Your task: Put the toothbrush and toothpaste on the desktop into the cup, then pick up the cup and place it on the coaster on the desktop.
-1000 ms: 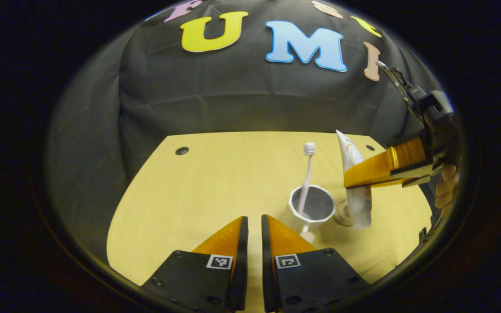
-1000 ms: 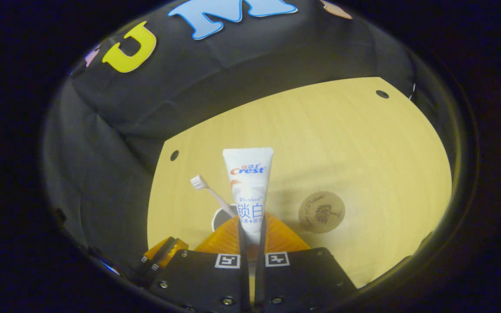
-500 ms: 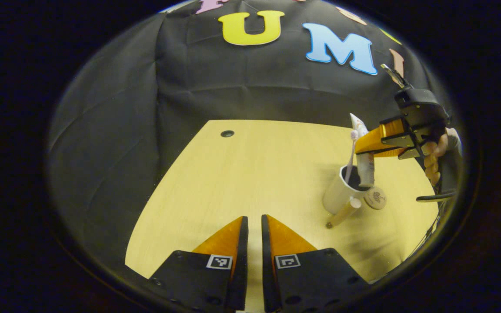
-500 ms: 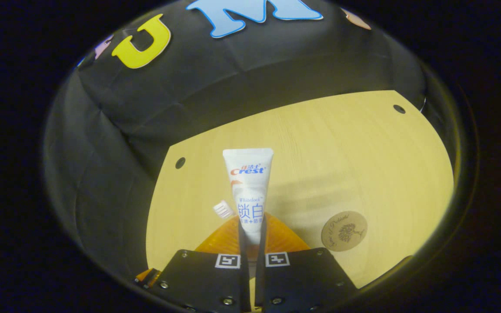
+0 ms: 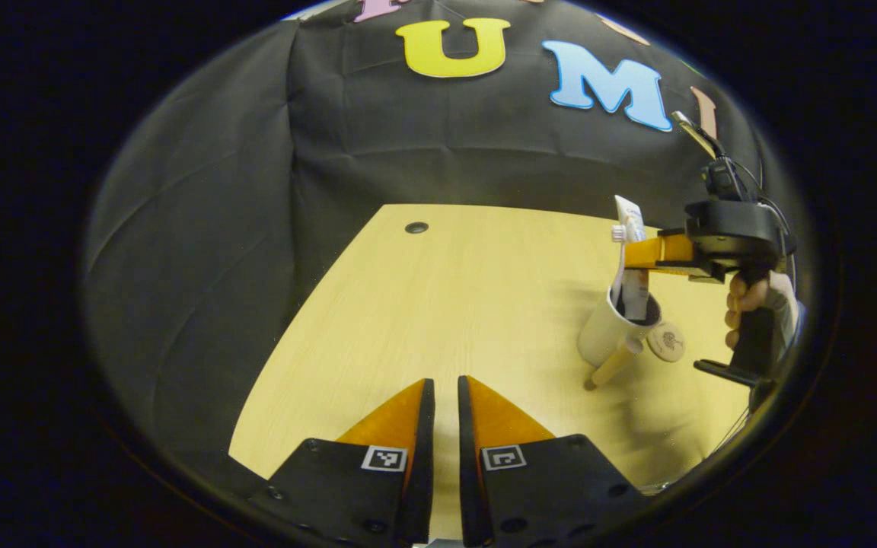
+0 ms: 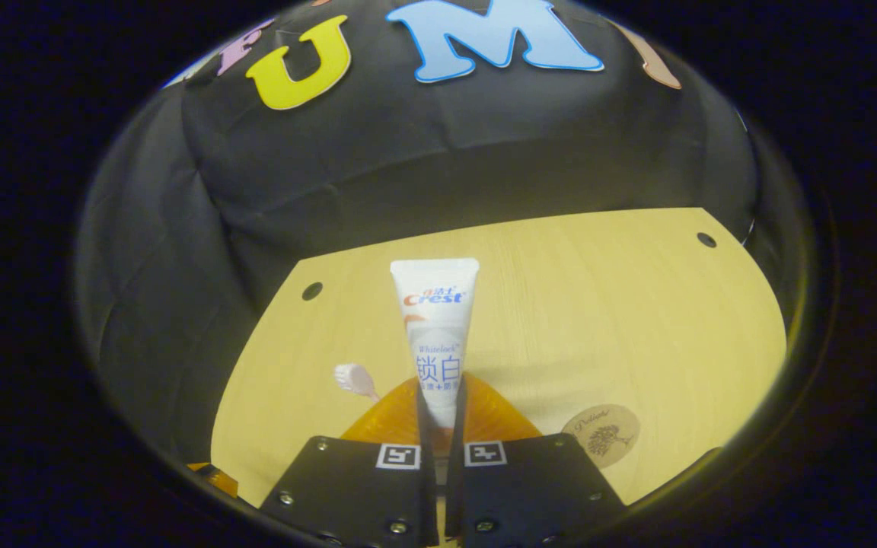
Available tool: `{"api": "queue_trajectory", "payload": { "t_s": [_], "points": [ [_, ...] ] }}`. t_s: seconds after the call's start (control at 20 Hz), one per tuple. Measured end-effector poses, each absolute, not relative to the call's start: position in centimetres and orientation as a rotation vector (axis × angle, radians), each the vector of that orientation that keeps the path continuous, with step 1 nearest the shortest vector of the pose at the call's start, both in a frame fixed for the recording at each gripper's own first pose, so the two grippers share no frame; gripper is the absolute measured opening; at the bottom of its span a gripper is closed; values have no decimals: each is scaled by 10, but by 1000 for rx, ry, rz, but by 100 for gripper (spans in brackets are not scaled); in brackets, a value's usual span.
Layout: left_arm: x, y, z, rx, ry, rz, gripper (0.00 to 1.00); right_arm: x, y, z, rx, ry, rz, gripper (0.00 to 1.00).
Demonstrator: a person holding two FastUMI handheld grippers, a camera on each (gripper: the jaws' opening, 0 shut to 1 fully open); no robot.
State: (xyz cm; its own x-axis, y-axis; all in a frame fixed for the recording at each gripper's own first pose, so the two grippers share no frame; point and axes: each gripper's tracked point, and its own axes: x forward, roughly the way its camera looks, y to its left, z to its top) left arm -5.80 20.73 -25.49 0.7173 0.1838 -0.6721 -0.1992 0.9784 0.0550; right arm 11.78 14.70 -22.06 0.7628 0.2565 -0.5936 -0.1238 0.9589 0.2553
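Wooden desktop: pale, light-grained board with rounded corners and small dark holes near its far corners, backed by the booth's black cloth wall.

Left gripper: low over the near edge of the desktop, its two fingers close together with only a narrow slit between them and nothing held; well apart from the cup.

Right gripper: in the left gripper view seen at far right, held by a hand wrapped around its grip, reaching level over the cup. Fingers clamped on the toothpaste from both sides.

Cup: white, standing on the desktop at the right, with a wooden stick handle slanting from its side down toward the board. It stands just beside the coaster, not on it.

Toothpaste: white tube with printed label, upright, flat crimped end on top, pinched at its lower part between the right gripper's fingers. In the left gripper view its lower end sits inside the cup's mouth.

Toothbrush: pale, standing in the cup, bristle head up and leaning beside the tube; its head also shows in the right gripper view.

Coaster: small round brown disc with a dark printed motif, flat on the desktop, bare, on the right of the cup.
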Motion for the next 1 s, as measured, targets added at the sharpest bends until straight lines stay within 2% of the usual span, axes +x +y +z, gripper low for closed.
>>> {"api": "queue_trajectory", "payload": {
  "t_s": [0.2,0.4,0.45,0.55,0.6,0.65,0.7,0.8,0.85,0.9,1.0],
  "points": [
    [-41,198,-243,-24,738,201,22,124,143,-224,155,632,211,6],
    [-25,187,-245,-25,734,173,22,128,146,-221,162,626,213,16],
    [-22,184,-245,-26,733,167,27,131,148,-218,167,631,230,18],
    [-17,177,-244,-29,733,157,27,132,144,-214,153,637,232,22],
    [-13,174,-244,-28,730,151,22,130,145,-215,149,631,235,22],
    [-10,172,-244,-26,729,146,22,129,145,-215,146,631,237,24],
    [-7,171,-245,-24,727,141,27,125,145,-216,148,636,241,25],
    [-4,168,-243,-22,724,139,27,115,144,-219,143,644,241,31],
    [-3,167,-241,-23,722,137,22,113,144,-218,147,646,246,28],
    [0,166,-242,-23,720,135,22,113,148,-214,167,641,265,26],
    [3,164,-246,-23,717,130,22,112,149,-210,184,637,277,60]
  ]
}}
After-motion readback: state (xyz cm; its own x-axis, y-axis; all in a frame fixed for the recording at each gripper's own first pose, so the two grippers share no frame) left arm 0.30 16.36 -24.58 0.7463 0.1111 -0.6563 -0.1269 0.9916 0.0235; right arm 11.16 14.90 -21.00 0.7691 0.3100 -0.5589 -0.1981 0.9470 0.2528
